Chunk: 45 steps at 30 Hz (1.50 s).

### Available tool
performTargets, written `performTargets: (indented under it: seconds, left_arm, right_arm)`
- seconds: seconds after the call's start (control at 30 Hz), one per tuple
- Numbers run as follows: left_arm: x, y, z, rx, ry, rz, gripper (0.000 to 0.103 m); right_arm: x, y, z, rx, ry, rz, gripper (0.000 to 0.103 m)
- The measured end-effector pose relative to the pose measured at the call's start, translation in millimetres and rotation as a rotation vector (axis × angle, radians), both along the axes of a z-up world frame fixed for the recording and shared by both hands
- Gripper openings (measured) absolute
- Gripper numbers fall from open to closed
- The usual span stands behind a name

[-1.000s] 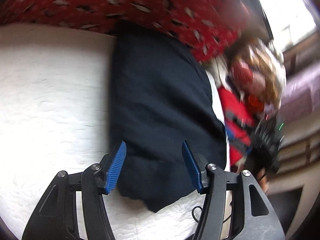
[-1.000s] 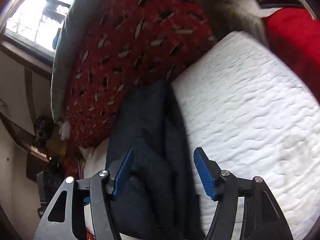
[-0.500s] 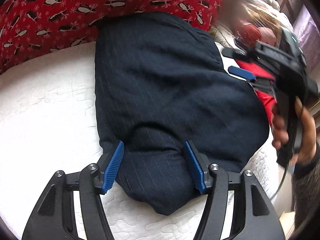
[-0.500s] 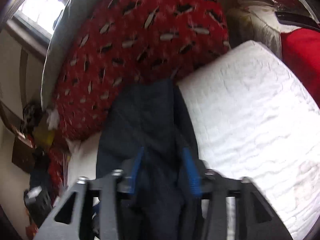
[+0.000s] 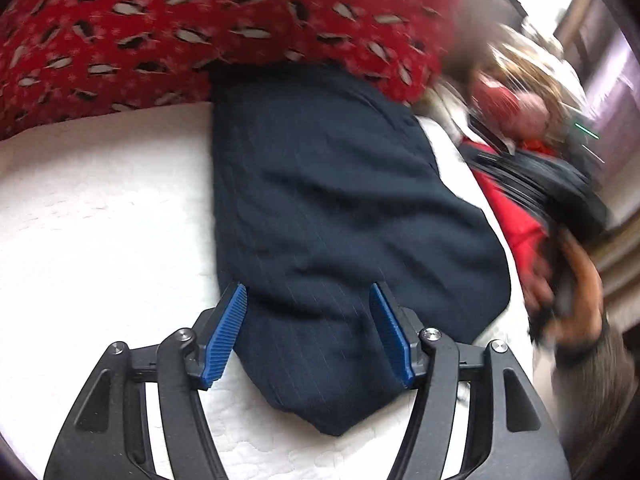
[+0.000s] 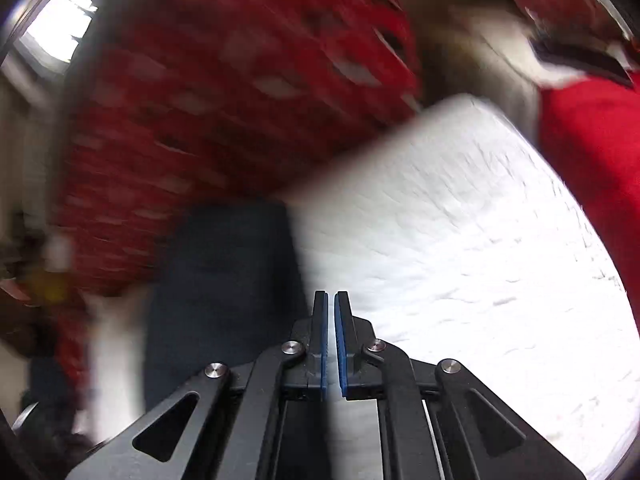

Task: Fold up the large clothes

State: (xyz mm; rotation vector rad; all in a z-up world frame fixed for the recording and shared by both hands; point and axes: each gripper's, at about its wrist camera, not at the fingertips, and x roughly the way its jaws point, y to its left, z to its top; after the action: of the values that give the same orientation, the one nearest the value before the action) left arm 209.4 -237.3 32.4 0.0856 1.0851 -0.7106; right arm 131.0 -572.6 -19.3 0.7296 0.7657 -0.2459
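Left wrist view: left hand-held gripper (image 5: 308,332) hung open, pads either side of folded navy garment (image 5: 336,208) lying on white mattress (image 5: 100,208) beside red blanket (image 5: 200,28).

Right wrist view, blurred: right hand-held gripper (image 6: 330,336) was shut w/ nothing visibly between pads. Fold looked nearly done; next likely a grip on near edge.

One folded navy pinstriped garment (image 5: 320,200) is lying on one white quilted mattress (image 5: 100,220). One red penguin-print blanket (image 5: 200,20) is sitting at twelve o'clock. Two black grippers with blue pads are showing, left (image 5: 308,332) and right (image 6: 330,336).
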Motion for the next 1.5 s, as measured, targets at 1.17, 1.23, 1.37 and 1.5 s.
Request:
performTargets:
  seconds: [1.17, 1.23, 1.37, 1.5]
  left_arm:
    - [30, 2, -13, 0.005, 0.101, 0.101, 0.063]
    - [49, 5, -9, -0.031, 0.123, 0.135, 0.063]
    - [89, -2, -11, -0.08, 0.21, 0.191, 0.063]
    - [111, -19, -11, -0.122, 0.243, 0.203, 0.063]
  right_arm:
    - [-28, 65, -9, -0.156, 0.12, 0.13, 0.044]
    - [-22, 51, -1, -0.114, 0.087, 0.09, 0.045]
    - [9, 22, -2, -0.004, 0.08, 0.003, 0.054]
    - [47, 13, -12, 0.074, 0.119, 0.022, 0.046]
